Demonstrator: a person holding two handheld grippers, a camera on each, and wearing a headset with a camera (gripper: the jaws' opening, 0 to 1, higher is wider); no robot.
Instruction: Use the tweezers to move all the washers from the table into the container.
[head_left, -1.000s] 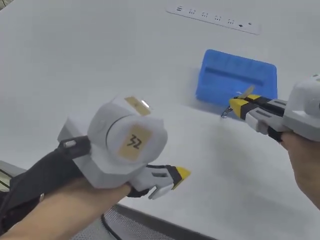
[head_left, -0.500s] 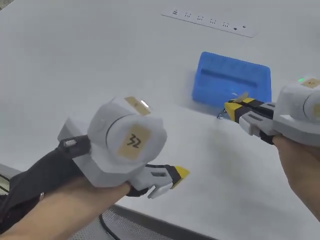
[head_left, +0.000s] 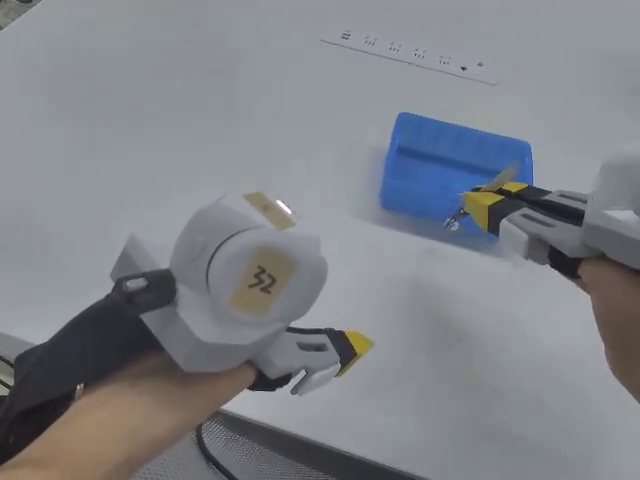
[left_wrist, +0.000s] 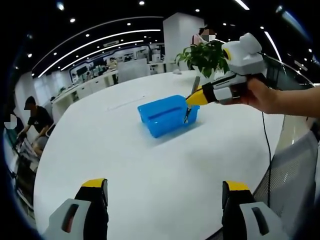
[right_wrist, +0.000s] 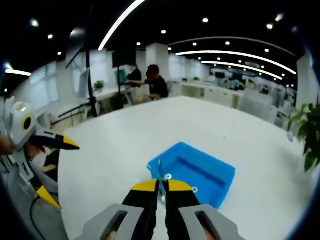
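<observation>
tweezers (head_left: 462, 214) stick out from the right gripper (head_left: 478, 205), and its two jaws are squeezed shut on them. the thin tips hang at the near edge of the blue container (head_left: 440, 160), which sits on the white table (head_left: 150, 120). in the right gripper view two tiny rings (right_wrist: 168, 176) show over the blue of the container, close to the tweezers, and they look like washers. i think at least one is already inside. one ring is right beside the tips, but it is too small to tell if the tips are pinching it or if it is lying in the container. the left gripper (head_left: 355, 347) is well apart from the container, out near the table's edge. its jaws are wide apart with nothing in them, so it seems to be just waiting. how much is done? some of the job looks done, since there are rings in the blue container. how much is left is hard to say, because any washers lying on the white table would be too small and pale to pick out here. if the tips do hold a washer, the next thing would be to let it drop in.
</observation>
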